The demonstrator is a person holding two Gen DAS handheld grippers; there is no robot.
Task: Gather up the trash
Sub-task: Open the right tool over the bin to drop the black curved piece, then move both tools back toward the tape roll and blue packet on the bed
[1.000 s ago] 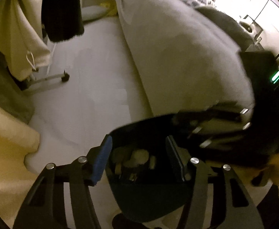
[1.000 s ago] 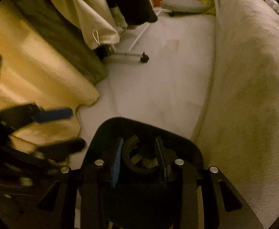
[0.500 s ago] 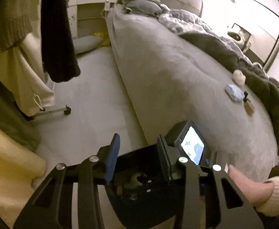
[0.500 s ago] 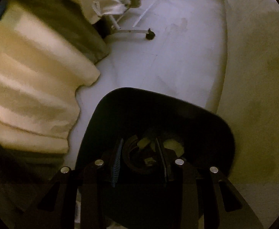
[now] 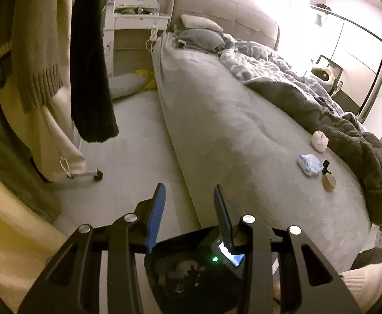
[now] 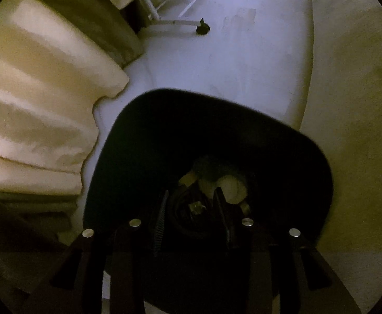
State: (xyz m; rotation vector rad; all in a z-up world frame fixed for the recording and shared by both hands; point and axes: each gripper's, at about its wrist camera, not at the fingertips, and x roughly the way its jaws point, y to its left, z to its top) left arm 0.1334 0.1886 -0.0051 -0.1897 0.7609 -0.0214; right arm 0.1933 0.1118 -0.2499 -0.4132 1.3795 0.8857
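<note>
A black trash bin (image 6: pixel 143 144) stands on the floor beside the bed, with pale scraps (image 6: pixel 230 185) at its bottom. My right gripper (image 6: pixel 189 204) is lowered into the bin, shut on a dark ring-shaped piece of trash (image 6: pixel 183 214). My left gripper (image 5: pixel 188 198) is open and empty, raised above the bin (image 5: pixel 180 269) and facing the bed. On the bed lie a crumpled white tissue (image 5: pixel 319 140), a blue-white wrapper (image 5: pixel 309 164), a small black item (image 5: pixel 326 166) and a cardboard roll (image 5: pixel 329 182).
A grey bed (image 5: pixel 230 130) with rumpled blankets (image 5: pixel 321 110) fills the right. Clothes (image 5: pixel 91 65) hang on a wheeled rack (image 5: pixel 98 175) at left. A cream curtain (image 6: pixel 34 104) hangs near the bin. A white dresser (image 5: pixel 136 26) stands at the back.
My left gripper has risen and tilted up from the bin toward the bed. My right gripper has gone deeper into the bin, still holding the ring.
</note>
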